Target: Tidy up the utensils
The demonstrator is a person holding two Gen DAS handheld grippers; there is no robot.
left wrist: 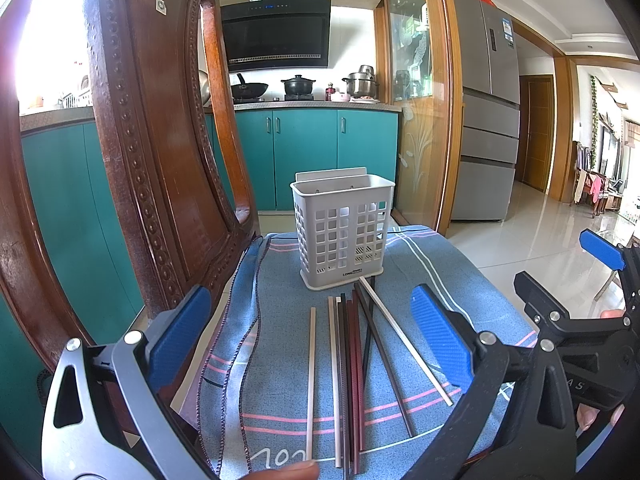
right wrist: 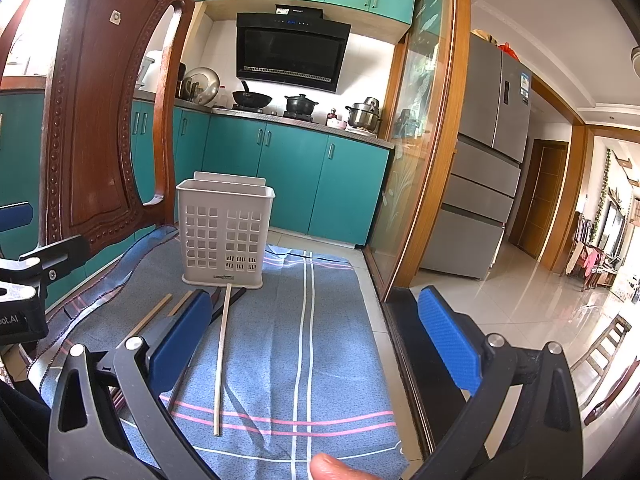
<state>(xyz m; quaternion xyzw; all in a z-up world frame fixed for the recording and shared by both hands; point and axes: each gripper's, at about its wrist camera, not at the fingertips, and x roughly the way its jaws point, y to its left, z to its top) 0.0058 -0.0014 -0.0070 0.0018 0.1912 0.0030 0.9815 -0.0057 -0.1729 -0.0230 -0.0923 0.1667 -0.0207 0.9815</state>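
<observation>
Chopsticks [left wrist: 352,360] — mostly hidden right-side, grippers open

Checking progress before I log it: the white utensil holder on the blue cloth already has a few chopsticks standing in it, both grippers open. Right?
Not quite. The white utensil holder is empty; the chopsticks all lie on the blue cloth before it, as the left wrist view shows. Left gripper and right gripper jaws are open.

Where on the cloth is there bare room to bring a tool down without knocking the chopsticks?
The blue cloth is bare to the right of the lone pale chopstick, out to the cloth's right edge. A narrow bare strip lies between the leftmost pale chopstick and the wooden chair back. It is crowded at the chopstick bundle before the white utensil basket.
</observation>
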